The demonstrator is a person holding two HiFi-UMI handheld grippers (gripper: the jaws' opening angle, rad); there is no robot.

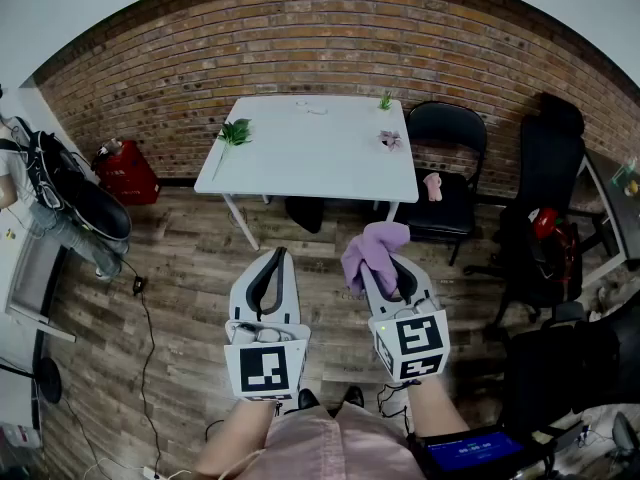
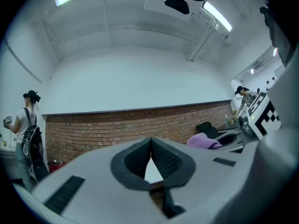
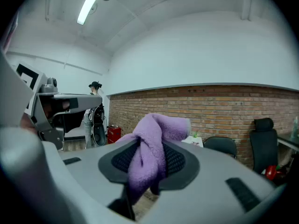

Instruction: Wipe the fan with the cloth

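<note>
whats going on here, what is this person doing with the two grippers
A person stands on a wood floor, back from a white table, with a gripper in each hand. The right gripper is shut on a purple cloth that bunches up out of its jaws. The left gripper is shut with nothing in it. Both are held in the air short of the table. No wiping is under way, and I can't clearly pick out a fan.

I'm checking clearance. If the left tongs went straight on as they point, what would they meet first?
Ahead of the left tongs is only air over the wooden floor, then probably the near edge of the white table. Depth is unclear; they might pass above it to the brick wall.
</note>
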